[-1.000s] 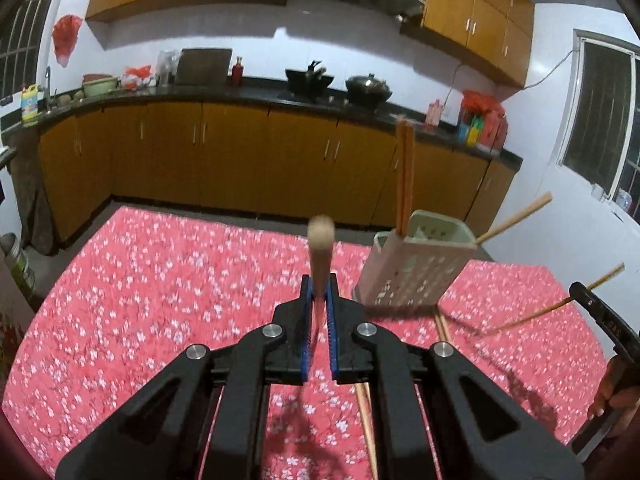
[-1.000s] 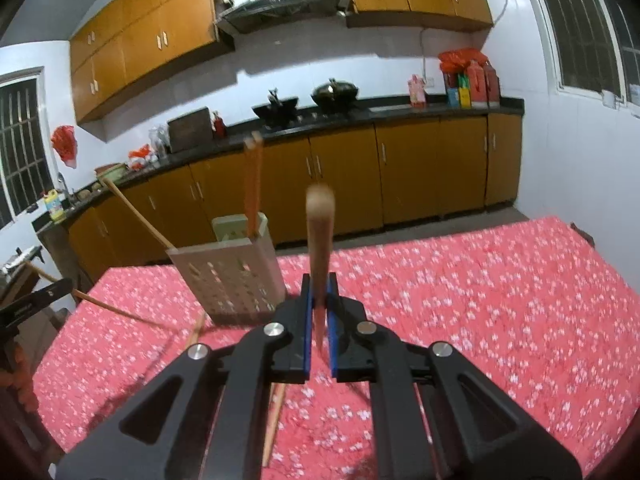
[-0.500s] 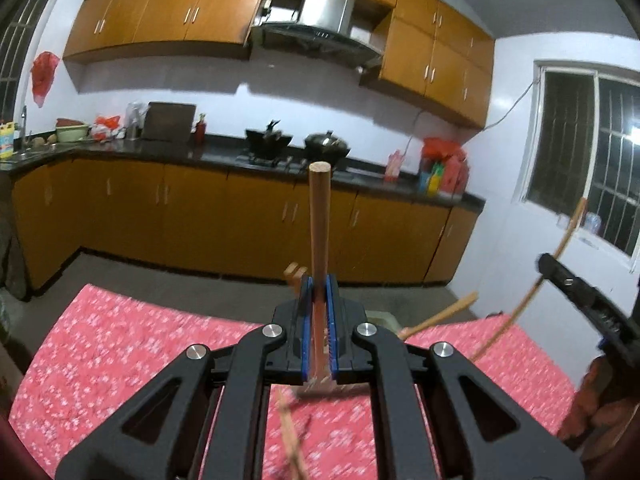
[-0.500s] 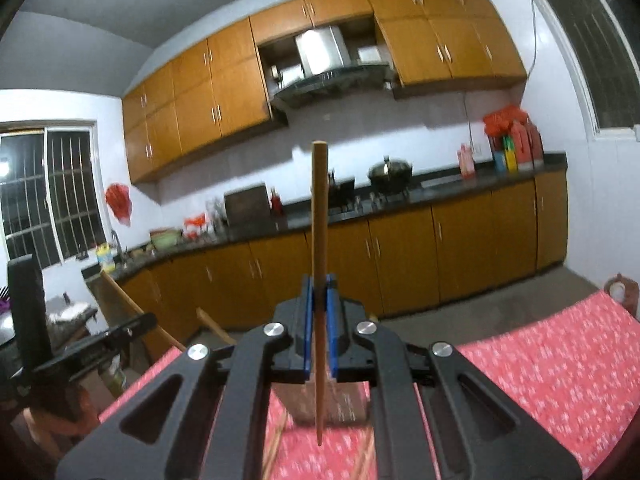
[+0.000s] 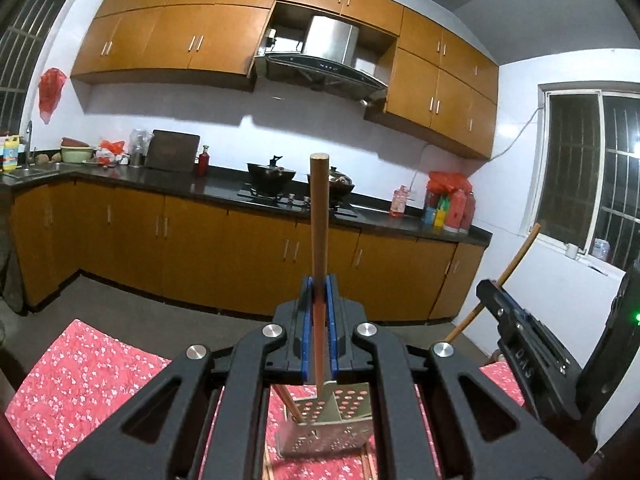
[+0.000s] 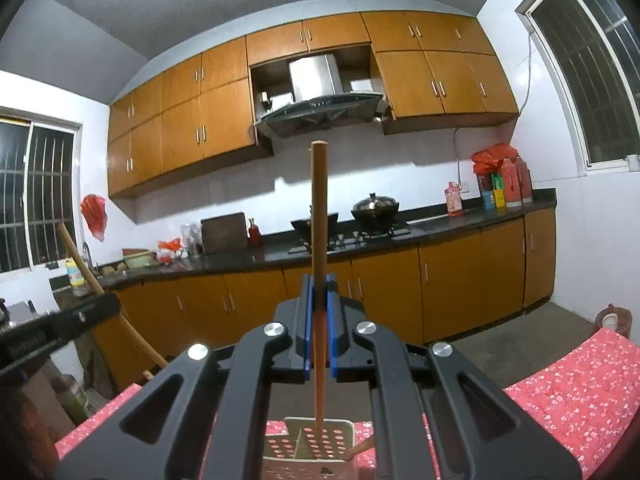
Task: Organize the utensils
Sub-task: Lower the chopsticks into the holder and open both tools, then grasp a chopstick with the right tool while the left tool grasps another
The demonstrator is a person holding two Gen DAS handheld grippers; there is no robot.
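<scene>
Kitchen cabinets fill the background, and we're over the red floral tablecloth (image 5: 92,376) with 2 chopsticks in play. Our left gripper (image 5: 319,300) is clamped on 1 wooden chopstick (image 5: 319,216), held upright, its tip just above the perforated utensil holder (image 5: 324,428) directly below the jaws. Our right gripper (image 6: 319,300) pinches a second chopstick (image 6: 319,220) the same way, tip poised at the holder's (image 6: 308,446) open top. At least 1 stick already leans inside the holder. More chopsticks seem to lie on the cloth beside it, so we judge the job partway done, both drops not yet made.
</scene>
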